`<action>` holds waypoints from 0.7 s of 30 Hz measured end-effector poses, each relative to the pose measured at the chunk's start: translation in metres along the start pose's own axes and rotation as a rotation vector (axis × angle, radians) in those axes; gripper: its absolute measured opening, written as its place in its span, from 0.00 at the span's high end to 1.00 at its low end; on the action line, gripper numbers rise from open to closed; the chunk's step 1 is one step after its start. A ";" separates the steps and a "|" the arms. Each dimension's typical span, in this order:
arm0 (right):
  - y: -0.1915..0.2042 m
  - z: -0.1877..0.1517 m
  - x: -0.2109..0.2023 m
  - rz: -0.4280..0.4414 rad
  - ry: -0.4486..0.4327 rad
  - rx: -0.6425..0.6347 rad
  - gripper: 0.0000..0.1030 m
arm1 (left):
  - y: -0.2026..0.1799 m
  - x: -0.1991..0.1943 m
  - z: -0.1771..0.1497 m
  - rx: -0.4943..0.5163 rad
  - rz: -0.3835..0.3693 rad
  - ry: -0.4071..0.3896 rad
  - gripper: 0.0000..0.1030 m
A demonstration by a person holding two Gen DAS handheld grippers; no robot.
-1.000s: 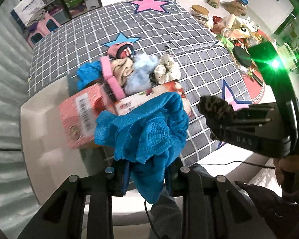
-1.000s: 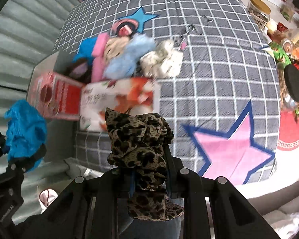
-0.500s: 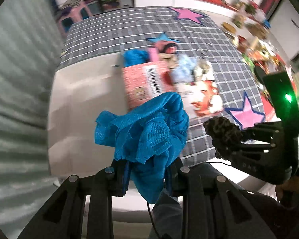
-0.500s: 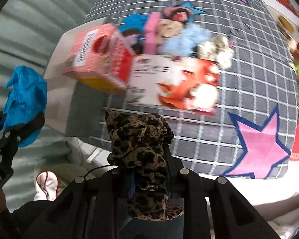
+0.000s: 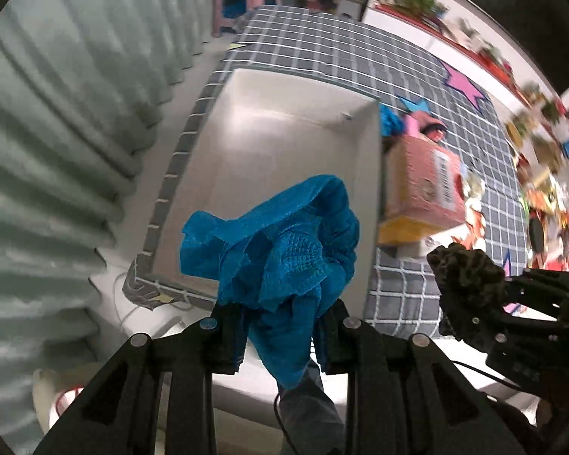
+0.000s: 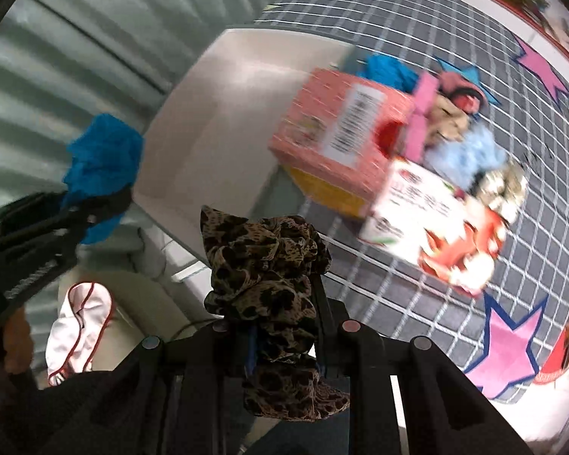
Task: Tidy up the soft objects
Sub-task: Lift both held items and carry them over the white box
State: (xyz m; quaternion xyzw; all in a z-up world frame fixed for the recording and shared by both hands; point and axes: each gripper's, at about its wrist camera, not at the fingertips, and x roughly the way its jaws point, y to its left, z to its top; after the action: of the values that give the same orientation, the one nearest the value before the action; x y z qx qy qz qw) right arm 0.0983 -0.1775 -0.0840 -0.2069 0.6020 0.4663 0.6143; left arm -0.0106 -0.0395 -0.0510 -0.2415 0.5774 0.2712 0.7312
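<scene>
My left gripper point(image 5: 280, 326) is shut on a blue scrunchie point(image 5: 280, 239) and holds it in the air over the near edge of a white bin point(image 5: 284, 129). My right gripper point(image 6: 280, 322) is shut on a leopard-print scrunchie point(image 6: 261, 265), held above the table's near edge, right of the bin point(image 6: 223, 113). The right gripper and its scrunchie point(image 5: 466, 273) also show at the right of the left wrist view. Several more soft items, blue point(image 6: 387, 70), beige point(image 6: 447, 125) and light blue point(image 6: 470, 155), lie behind two boxes.
A pink carton point(image 6: 341, 132) and a white-and-red carton point(image 6: 436, 223) stand right of the bin on the grey checked cloth point(image 6: 398, 22). A pale curtain point(image 5: 57, 113) hangs at the left. Cluttered items sit at the far right point(image 5: 542, 189).
Both grippers have swung left with their scrunchies. The white bin now fills the middle of the left wrist view, and the cartons have slid to the right.
</scene>
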 end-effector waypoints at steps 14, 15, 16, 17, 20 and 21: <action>0.048 0.054 0.013 0.038 0.032 -0.106 0.77 | 0.037 0.021 0.004 -0.127 0.019 0.026 0.70; 0.050 0.057 0.016 0.042 0.038 -0.108 0.77 | 0.038 0.022 0.005 -0.128 0.020 0.026 0.70; 0.051 0.058 0.018 0.045 0.042 -0.107 0.77 | 0.039 0.023 0.005 -0.129 0.022 0.026 0.70; 0.052 0.060 0.019 0.048 0.046 -0.104 0.77 | 0.039 0.024 0.006 -0.129 0.025 0.025 0.70; 0.053 0.066 0.023 0.053 0.057 -0.102 0.77 | 0.039 0.027 0.009 -0.122 0.033 0.024 0.70; 0.053 0.068 0.024 0.050 0.061 -0.103 0.77 | 0.039 0.028 0.009 -0.121 0.032 0.025 0.70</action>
State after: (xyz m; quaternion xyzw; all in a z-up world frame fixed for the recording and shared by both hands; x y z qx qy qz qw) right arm 0.0881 -0.0886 -0.0774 -0.2372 0.6007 0.5055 0.5722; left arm -0.0255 -0.0014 -0.0781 -0.2794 0.5730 0.3141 0.7035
